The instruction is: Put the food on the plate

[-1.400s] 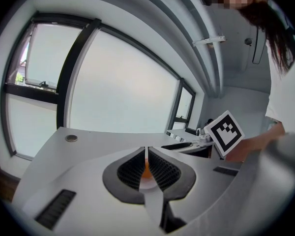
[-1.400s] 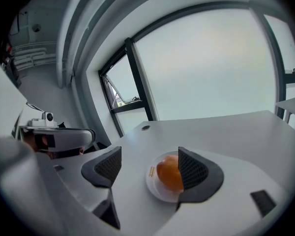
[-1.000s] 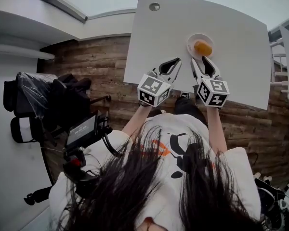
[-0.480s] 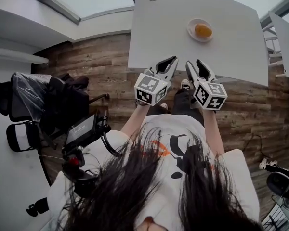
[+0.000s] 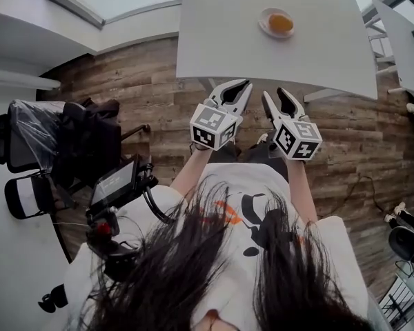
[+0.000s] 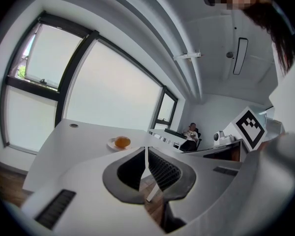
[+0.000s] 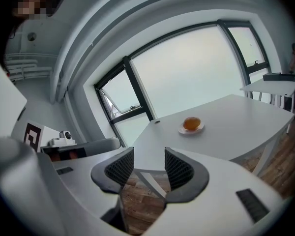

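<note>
The left gripper is holding its two grey ribbed jaws pressed together, with only a hairline showing between them and nothing caught there. The right gripper is keeping its jaws a little apart, and nothing but wooden floor is showing through the gap. Both grippers are hanging in front of the person's chest, short of the near edge of the table and over the plank floor.

Well beyond them, on the far right part of the plain white table, the round, glossy orange-brown piece of food is sitting on a small shallow white plate. It is filling the plate's middle and nothing else is lying near it. By the look of it, the task is already finished.

The food is probably going to handle as something light and fairly soft (a bun or a small fruit, though what it is cannot be made out from here), with a smooth skin that may be slippery. If it needs lifting again, the best hold is likely low across its widest part, with the pads on opposite sides and only a gentle squeeze. The plate looks light and could skid on the smooth tabletop if it is nudged.
</note>
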`<action>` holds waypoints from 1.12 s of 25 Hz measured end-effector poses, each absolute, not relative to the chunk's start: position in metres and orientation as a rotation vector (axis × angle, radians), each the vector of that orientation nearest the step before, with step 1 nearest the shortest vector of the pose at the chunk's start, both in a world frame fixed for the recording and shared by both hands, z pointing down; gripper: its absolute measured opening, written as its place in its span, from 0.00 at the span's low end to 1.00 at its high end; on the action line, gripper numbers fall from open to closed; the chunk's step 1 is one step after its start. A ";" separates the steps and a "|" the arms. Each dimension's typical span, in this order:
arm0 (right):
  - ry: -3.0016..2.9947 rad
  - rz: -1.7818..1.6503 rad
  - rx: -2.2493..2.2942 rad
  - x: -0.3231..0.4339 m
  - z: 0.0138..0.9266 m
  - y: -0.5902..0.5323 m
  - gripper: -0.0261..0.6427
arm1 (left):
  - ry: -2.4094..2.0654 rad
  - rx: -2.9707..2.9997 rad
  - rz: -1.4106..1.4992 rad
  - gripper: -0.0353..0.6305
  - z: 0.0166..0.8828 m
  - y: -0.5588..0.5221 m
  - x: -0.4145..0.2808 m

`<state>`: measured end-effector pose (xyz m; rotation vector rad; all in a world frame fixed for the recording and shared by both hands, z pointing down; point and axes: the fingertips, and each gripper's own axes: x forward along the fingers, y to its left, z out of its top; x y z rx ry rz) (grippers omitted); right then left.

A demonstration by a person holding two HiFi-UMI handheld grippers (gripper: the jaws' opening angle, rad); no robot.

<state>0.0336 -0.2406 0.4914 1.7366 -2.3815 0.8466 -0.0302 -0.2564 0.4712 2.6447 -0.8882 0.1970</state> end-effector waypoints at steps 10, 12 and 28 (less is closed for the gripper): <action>-2.448 0.839 1.674 0.059 0.484 -0.172 0.34 | -0.984 2.648 0.170 0.06 0.455 -0.189 0.001; -2.468 0.836 1.643 0.066 0.483 -0.154 0.34 | -1.018 2.633 0.174 0.06 0.456 -0.171 0.008; -2.541 0.900 1.524 0.118 0.503 -0.016 0.34 | -1.126 2.561 0.300 0.06 0.480 -0.005 0.052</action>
